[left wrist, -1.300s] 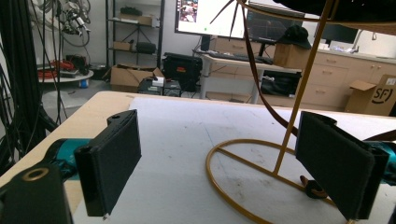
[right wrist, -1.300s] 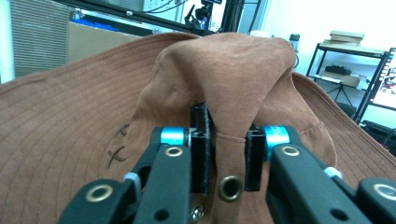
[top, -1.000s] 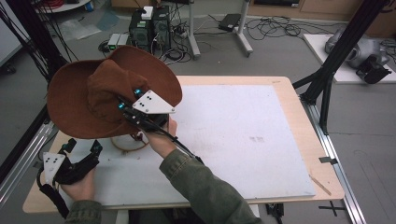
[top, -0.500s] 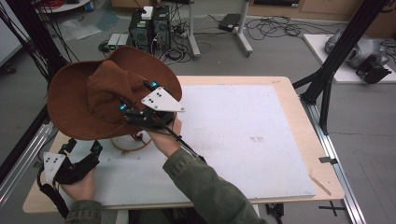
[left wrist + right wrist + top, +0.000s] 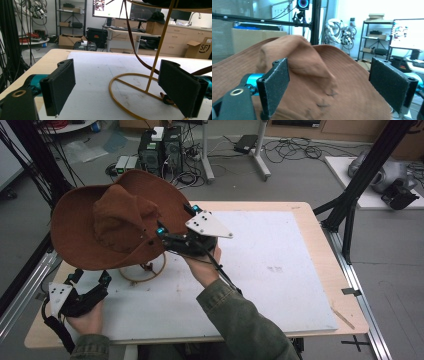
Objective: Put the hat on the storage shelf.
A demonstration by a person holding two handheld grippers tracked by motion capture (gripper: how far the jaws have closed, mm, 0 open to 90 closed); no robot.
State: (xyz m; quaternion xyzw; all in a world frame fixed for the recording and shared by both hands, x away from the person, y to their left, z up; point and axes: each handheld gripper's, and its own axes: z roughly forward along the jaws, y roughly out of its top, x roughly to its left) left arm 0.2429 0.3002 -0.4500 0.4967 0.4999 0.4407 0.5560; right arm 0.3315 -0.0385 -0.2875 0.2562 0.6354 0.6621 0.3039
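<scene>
A brown wide-brimmed hat (image 5: 115,220) rests on a gold wire stand (image 5: 145,272) at the table's left. My right gripper (image 5: 175,221) hangs by the hat's right brim and points at the crown. Its jaws have just been opening and stand wide. In the right gripper view the hat (image 5: 312,65) lies beyond the pads of that gripper (image 5: 329,85), and neither pad presses on it. My left gripper (image 5: 90,276) rests open near the front left corner. In the left gripper view the stand's ring and pole (image 5: 160,45) show past that gripper's (image 5: 120,87) wide jaws.
A white mat (image 5: 280,270) covers most of the wooden table (image 5: 320,235). A brown strap (image 5: 130,37) hangs from the hat beside the pole. Black frame posts (image 5: 350,200) rise at the table's right and left, with computers and cables on the floor behind.
The right gripper let go of the hat, opened its jaws and drew back to the right. The hat stays on the stand. The left gripper has not moved.
</scene>
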